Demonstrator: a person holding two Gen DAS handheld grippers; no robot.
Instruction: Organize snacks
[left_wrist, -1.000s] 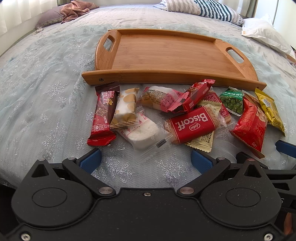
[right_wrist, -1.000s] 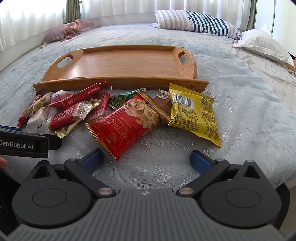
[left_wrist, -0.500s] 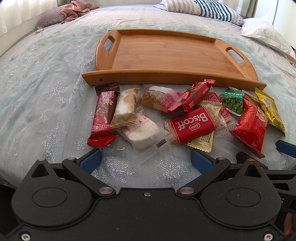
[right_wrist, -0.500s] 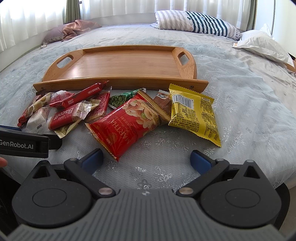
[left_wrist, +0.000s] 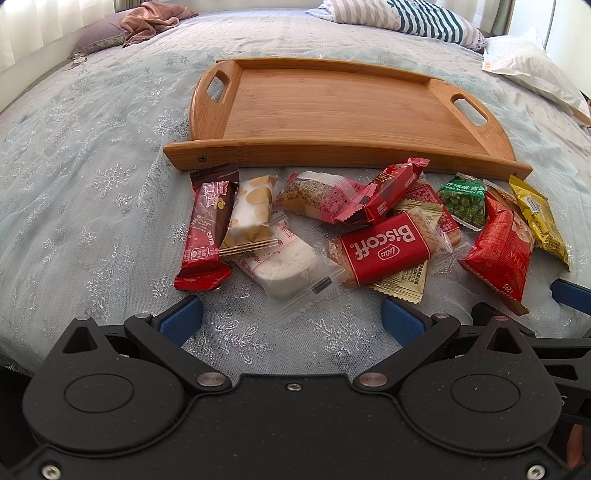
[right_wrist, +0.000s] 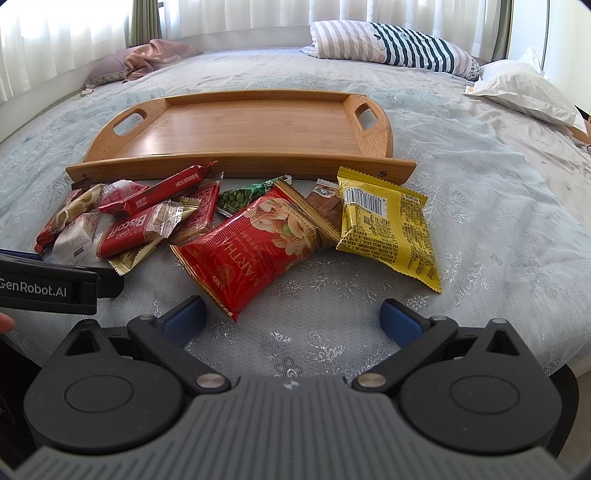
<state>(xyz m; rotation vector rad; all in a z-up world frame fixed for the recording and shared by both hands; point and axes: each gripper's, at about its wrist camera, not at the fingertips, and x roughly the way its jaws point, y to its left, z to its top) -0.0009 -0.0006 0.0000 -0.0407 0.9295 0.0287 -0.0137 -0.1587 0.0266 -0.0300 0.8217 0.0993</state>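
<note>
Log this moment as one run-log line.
stage: pre-grasp | left gripper: open, empty | right gripper: open, empty | wooden tray: empty | snacks: all on bedspread

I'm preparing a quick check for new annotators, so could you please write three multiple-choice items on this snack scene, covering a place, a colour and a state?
1. Where do the snacks lie relative to the wooden tray?
A. Inside it
B. On the bedspread in front of its near rim
C. Behind it by the pillows

2. What colour is the Biscoff packet?
A. Red
B. Blue
C. Green

3. What state are the two tools in?
A. Both open and empty
B. Left shut on a packet
C. Right shut on the tray

Answers:
1 B: the tray's floor is bare, and every packet rests on the bedspread before its near rim.
2 A: white lettering sits on a red wrapper.
3 A: the left tool and right tool each show blue fingers spread wide apart with nothing between them.
</note>
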